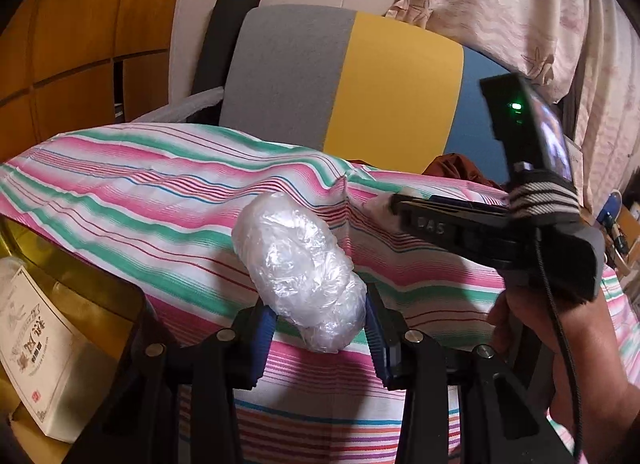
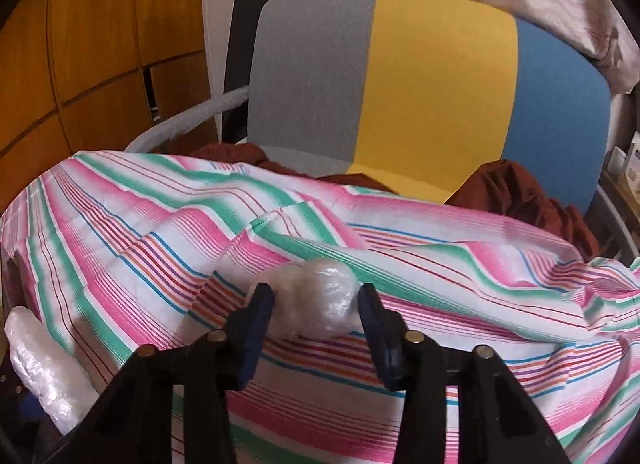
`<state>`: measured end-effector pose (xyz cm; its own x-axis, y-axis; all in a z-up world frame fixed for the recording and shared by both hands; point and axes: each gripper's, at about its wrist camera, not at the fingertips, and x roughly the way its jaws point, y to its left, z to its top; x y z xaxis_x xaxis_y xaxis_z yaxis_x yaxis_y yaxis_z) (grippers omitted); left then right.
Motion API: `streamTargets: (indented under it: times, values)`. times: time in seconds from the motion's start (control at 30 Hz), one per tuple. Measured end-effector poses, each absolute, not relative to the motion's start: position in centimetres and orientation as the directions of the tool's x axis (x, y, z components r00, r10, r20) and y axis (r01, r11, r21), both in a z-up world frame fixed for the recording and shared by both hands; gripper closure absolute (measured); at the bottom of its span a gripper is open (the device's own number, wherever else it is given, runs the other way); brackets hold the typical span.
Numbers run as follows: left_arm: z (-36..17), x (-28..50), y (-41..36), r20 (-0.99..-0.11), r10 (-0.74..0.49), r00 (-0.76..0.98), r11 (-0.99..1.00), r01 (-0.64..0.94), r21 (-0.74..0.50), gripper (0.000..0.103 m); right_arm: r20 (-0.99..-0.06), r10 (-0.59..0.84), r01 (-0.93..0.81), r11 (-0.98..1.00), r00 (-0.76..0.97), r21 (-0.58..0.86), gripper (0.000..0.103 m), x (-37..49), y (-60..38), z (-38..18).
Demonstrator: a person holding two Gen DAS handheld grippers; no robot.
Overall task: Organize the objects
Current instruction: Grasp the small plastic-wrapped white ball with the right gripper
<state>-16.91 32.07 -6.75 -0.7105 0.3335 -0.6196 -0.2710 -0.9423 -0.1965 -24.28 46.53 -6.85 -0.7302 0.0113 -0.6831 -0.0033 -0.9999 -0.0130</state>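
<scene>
Between the blue pads of the left gripper sits a long plastic-wrapped bundle. Its long axis runs from the near right, at the pads, up toward the far left, over the striped cloth; the pads press its near end from both sides, so this gripper holds it at a narrow opening. What is inside the wrap is hard to make out.

On the right, the right gripper has its jaws closed tight around a smaller, rounder plastic-wrapped lump, which rests on the same cloth; its near part is hidden behind the pads, and no clear long axis shows. In the left wrist view the person's hand carries this gripper from the right side, and its fingertips are blurred there.

Far behind the cloth stands a chair back in grey, yellow and blue. At the near left edge a white box is partly cut off.
</scene>
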Motion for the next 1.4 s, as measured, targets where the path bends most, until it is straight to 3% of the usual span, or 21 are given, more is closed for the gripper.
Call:
streamTargets:
  times: [0.2, 0.23, 0.3, 0.37, 0.57, 0.9, 1.07, 1.4]
  values:
    - [-6.9, -16.9, 31.5, -0.62, 0.332, -0.711, -0.943, -0.252, -0.216, 0.061, -0.695, 0.014, -0.021, -1.0, -0.719, 0.002, 0.075, -23.3, 46.4, -6.7]
    - [-6.9, -16.9, 31.5, -0.618, 0.334, -0.712, -0.943, -0.254, -0.217, 0.061, -0.685, 0.021, -0.04, -0.999, -0.728, 0.012, 0.069, -23.2, 46.7, -6.4]
    - [-6.9, -16.9, 31.6, -0.618, 0.334, -0.712, -0.943, -0.258, -0.212, 0.061, -0.679, 0.029, -0.076, -0.996, -0.734, 0.04, 0.042, -23.3, 47.1, -6.0]
    - [-6.9, -16.9, 31.8, -0.619, 0.332, -0.711, -0.943, -0.263, -0.203, 0.061, -0.687, 0.005, -0.056, -0.997, -0.726, 0.052, 0.038, -24.2, 46.9, -5.8]
    - [-7.0, -17.1, 32.0, -0.629, 0.326, -0.706, -0.945, -0.26, -0.197, 0.061, -0.758, 0.12, 0.005, -0.987, -0.641, -0.161, 0.036, -27.1, 43.8, -8.2]
    - [-7.4, -17.5, 31.6, -0.644, 0.324, -0.693, -0.946, -0.243, -0.214, 0.061, -0.685, 0.077, -0.097, -0.995, -0.724, -0.009, 0.044, -23.1, 46.6, -6.1]
    - [-7.4, -17.5, 31.6, -0.645, 0.325, -0.692, -0.946, -0.244, -0.215, 0.061, -0.676, 0.059, -0.202, -0.97, -0.735, 0.134, 0.043, -17.3, 48.4, -5.1]
    - [-6.4, -16.1, 31.9, -0.602, 0.326, -0.729, -0.944, -0.281, -0.17, 0.061, -0.645, 0.134, -0.351, -0.91, -0.752, 0.22, 0.043, -4.9, 47.7, -3.8]
